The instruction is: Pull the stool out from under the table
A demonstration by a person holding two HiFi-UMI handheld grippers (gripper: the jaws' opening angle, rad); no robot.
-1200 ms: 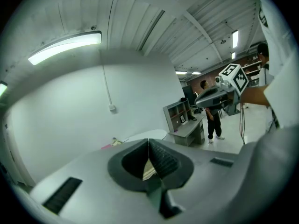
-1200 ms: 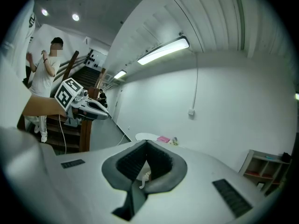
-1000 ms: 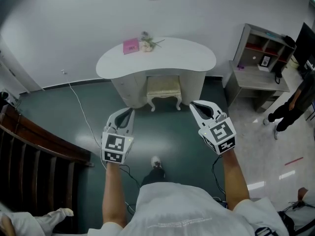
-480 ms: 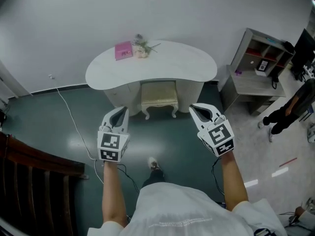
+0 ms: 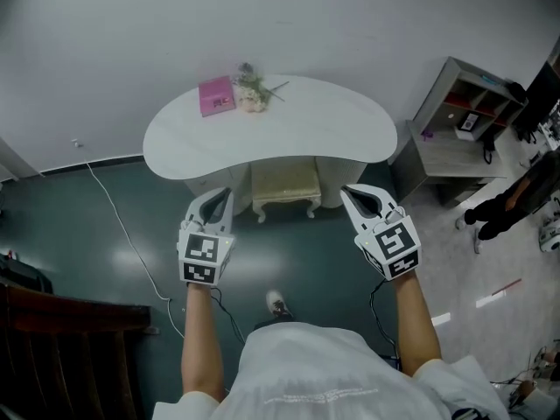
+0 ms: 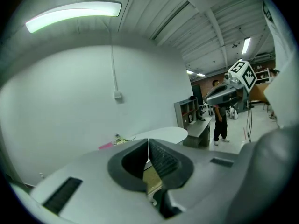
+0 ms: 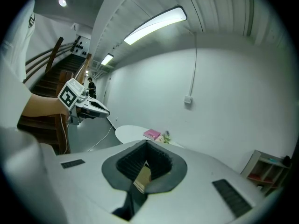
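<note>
Head view | stool (image 5: 284, 186) under counter (image 5: 350, 129), ahead, midway between my left gripper (image 5: 218, 198) and right gripper (image 5: 355, 194) | neither nearer | both fingers clenched, empty

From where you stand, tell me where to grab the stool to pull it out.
Best grip the stool by its front seat edge, from your side: its back sits under the table; only that edge and the front legs stick out.

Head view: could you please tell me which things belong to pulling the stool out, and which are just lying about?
For the job: stool, tucked under the table; left gripper and right gripper, both shut and empty.
Lying about: pink book and flowers on the table; floor cable; grey shelf unit.
</note>
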